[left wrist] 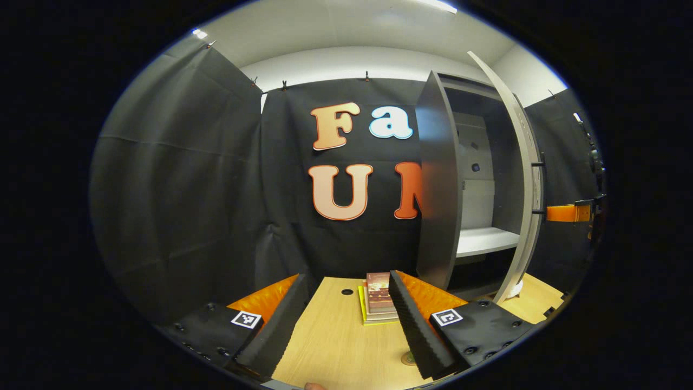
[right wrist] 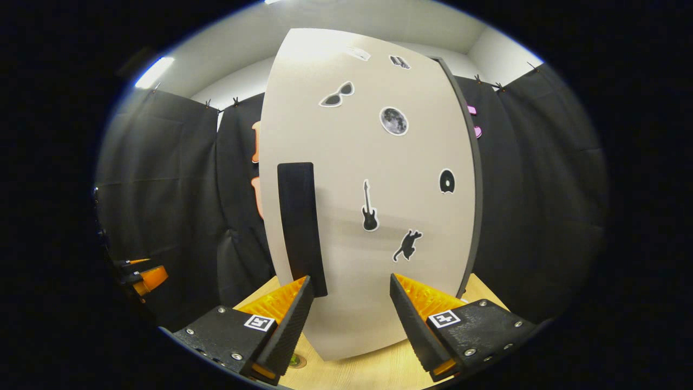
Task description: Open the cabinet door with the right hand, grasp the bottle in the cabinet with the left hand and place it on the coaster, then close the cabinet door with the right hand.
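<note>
In the left gripper view the left gripper (left wrist: 346, 319) hangs over the wooden counter (left wrist: 335, 346), its jaws spread wide with nothing between them. Just beyond the fingertips a small stack of books (left wrist: 378, 300) lies flat on the counter, and a dark round hole sits in the wood to the stack's left. To the right stands the cabinet (left wrist: 441, 184) — its door (left wrist: 522, 179) swung out, edge-on toward the camera. Inside, a pale shelf (left wrist: 484, 240) shows bare on the part that can be seen, with lighter panels behind it; I cannot make out the bottle there, and the coaster cannot be picked out either, though a small round mark shows on the counter by the right finger. Past the door's edge an arm of the other gripper reaches in from the far right, near the handle.

In the right gripper view the right gripper (right wrist: 349, 319) faces the door's pale front (right wrist: 373, 216) up close, jaws open — not gripping. The dark vertical handle (right wrist: 300, 227) stands just above its left fingertip. Stickers dot the door: sunglasses, a moon, a guitar, a cat.
</note>
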The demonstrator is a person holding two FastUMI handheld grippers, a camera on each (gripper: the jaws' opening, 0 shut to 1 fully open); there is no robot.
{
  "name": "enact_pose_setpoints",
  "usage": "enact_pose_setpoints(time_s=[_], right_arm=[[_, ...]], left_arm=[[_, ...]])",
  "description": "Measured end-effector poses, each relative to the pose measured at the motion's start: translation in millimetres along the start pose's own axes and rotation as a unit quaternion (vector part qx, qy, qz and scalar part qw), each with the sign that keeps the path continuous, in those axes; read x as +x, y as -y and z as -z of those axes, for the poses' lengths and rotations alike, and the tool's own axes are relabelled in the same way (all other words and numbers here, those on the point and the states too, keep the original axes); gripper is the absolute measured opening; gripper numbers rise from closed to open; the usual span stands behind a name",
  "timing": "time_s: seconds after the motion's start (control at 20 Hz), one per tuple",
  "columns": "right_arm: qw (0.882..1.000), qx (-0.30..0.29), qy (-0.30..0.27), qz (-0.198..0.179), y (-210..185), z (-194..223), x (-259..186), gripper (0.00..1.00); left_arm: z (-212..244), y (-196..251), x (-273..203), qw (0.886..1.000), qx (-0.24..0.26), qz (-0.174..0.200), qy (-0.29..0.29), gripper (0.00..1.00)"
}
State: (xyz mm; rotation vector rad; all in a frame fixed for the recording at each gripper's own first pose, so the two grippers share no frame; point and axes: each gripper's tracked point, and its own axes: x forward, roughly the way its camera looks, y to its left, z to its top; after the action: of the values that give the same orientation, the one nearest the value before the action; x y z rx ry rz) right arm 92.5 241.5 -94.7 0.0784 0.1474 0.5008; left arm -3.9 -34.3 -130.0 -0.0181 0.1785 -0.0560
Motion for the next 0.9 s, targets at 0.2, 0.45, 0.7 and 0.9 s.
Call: enact_pose_setpoints(time_s=[0.2, 0.45, 0.7, 0.9], right_arm=[[1.0, 0.002, -0.001, 0.002, -17.1, -2.6, 22.0, 0.88], [1.0, 0.016, -0.002, 0.007, -26.3, -8.2, 46.4, 0.88], [1.0, 0.016, 0.0, 0.016, -32.1, -10.1, 63.0, 0.88], [1.0, 0.01, 0.003, 0.024, -31.5, -11.9, 76.7, 0.88]], left_arm=[[-0.1, -19.9, 13.5, 1.0, 0.0, -0.012, -0.001, 0.98], [-6.3, -25.7, 33.5, 1.0, 0.004, -0.011, 0.002, 0.98], [-12.1, -27.8, 48.7, 1.0, 0.007, -0.009, 0.005, 0.98], [-17.2, -32.9, 60.8, 1.0, 0.008, -0.009, -0.001, 0.98]])
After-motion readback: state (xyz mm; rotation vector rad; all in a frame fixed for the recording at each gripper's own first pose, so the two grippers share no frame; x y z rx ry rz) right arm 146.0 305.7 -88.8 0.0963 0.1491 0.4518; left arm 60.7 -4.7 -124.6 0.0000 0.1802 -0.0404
